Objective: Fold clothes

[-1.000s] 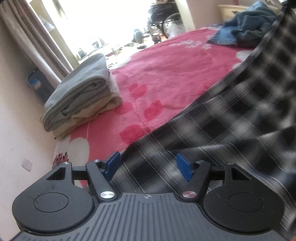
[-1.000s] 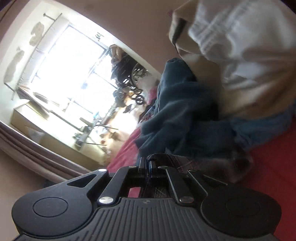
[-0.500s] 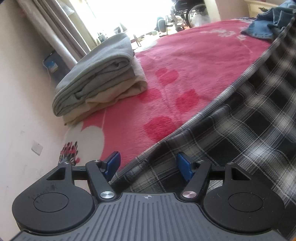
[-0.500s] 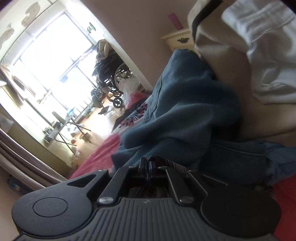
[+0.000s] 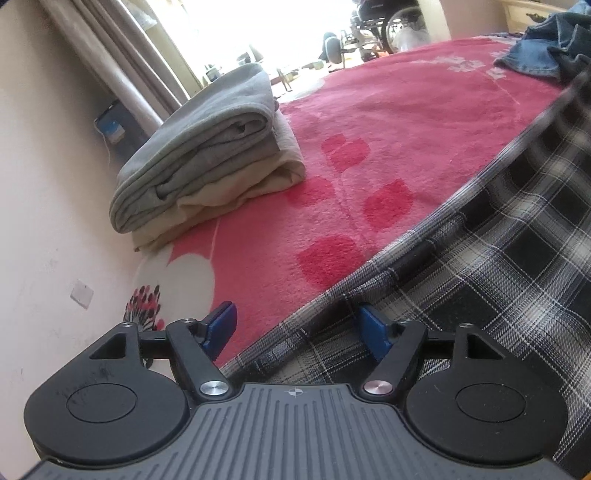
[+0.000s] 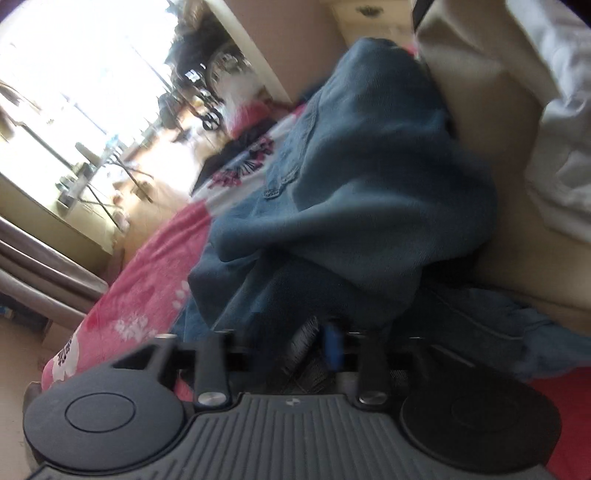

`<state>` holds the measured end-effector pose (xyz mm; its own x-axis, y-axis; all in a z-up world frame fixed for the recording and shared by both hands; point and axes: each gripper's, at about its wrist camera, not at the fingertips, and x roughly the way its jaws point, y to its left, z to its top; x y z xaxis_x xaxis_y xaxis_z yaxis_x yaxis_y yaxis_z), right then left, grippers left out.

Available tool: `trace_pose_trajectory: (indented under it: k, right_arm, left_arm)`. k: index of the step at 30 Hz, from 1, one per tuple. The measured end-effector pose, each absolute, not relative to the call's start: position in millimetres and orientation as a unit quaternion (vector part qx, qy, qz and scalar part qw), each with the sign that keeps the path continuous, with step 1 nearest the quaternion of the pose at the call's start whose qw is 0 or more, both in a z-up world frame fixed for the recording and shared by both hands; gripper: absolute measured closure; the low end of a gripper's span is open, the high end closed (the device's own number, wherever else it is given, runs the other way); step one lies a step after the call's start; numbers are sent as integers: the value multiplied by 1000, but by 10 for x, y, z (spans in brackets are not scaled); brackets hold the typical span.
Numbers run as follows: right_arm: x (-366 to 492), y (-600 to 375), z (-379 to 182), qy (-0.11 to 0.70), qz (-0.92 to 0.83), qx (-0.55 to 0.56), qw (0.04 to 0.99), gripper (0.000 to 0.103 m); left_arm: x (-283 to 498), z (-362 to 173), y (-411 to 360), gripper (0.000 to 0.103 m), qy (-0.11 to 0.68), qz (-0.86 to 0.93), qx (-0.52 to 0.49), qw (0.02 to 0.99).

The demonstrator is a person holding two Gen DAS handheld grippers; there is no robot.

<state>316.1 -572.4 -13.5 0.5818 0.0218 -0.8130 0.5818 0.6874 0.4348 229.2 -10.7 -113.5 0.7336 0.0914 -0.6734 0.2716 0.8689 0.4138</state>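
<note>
- Left gripper (image 5: 297,325) opening wide over plaid shirt (image 5: 480,280) hem, pads clear: could slide off unfolded
- Right gripper (image 6: 295,343) opening, plaid fabric between jaws: could drag along and undo the fold

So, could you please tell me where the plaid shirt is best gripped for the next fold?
I'd take the plaid shirt by its hemmed edge, coming in from the bare red blanket side. That edge is a straight, firm ridge lying flat, so it likely pinches cleanly.

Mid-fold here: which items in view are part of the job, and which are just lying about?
In the job:
plaid garment
folded stack
blue denim clothes

Lying about:
wheelchair
curtain
wall outlet
</note>
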Motion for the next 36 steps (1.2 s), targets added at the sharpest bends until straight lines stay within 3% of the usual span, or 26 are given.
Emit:
trace_pose_trajectory:
  k: [5,7,8,14,23,30,36]
  right_arm:
    - [2998,-5912,172,441,-180,379,793,51]
    - [2864,-5989,322,418,-188,377,805,33]
    - [2825,-6008,389,406,-191,377,810,30]
    - [2496,-5973,606,362,-168,356,845,30]
    - [1663,-4968,576,383,7,275,882,30]
    - [959,-3603,358,406,185,159,881,30]
    - [361,-2292,229,381,321,-3,867,30]
  left_arm:
    - [2306,-1137,-119,27,365,-40,248,897]
    - [2310,-1141,-124,26,365,-36,247,897]
    - [2312,-1141,-125,26,366,-35,247,897]
    - [2350,-1037,-16,26,381,-35,189,905]
    - [2251,-351,917,26,388,-46,-73,918]
    - [1303,379,2111,25,359,-4,-128,925]
    - [69,262,2794,22,400,49,-155,902]
